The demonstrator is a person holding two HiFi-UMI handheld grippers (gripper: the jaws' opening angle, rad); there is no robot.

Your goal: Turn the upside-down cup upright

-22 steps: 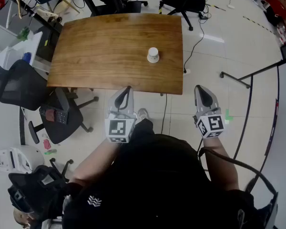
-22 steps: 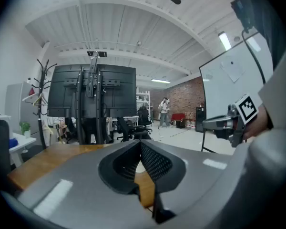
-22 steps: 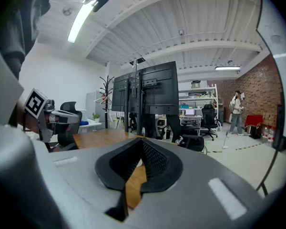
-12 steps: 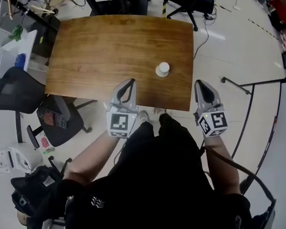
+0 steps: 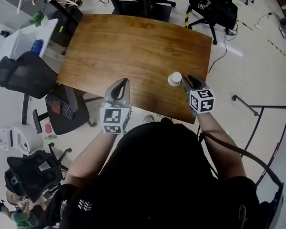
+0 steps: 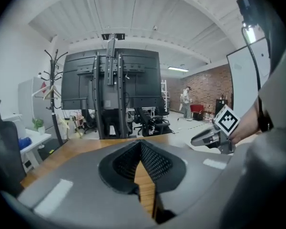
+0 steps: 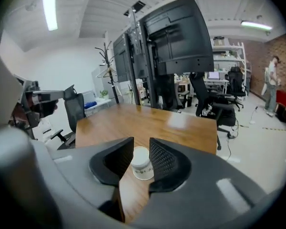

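**Desk** (image 5: 133,46): wooden top, bare apart from the one cup; fills the upper centre of the head view.

**Cup** (image 5: 175,78): white paper cup standing upside down, base up and wide rim on the desk. It sits at centre right of the head view, near the desk's lower edge. In the right gripper view the cup (image 7: 141,162) shows at lower centre, framed in the gap between the jaws.

**Right tool** (image 5: 187,80): tips just right of the cup in the head view, angled down at the desk. Jaws part-way apart; the cup is seen between the tips, and no pad is seen pressing on it.

**Left tool** (image 5: 121,87): over the desk's lower edge, left of centre and well apart from the cup. Jaws narrowed until the tips meet, nothing between them but desk wood.

**Office chair** (image 5: 24,75): black, at the left of the frame beside the desk.
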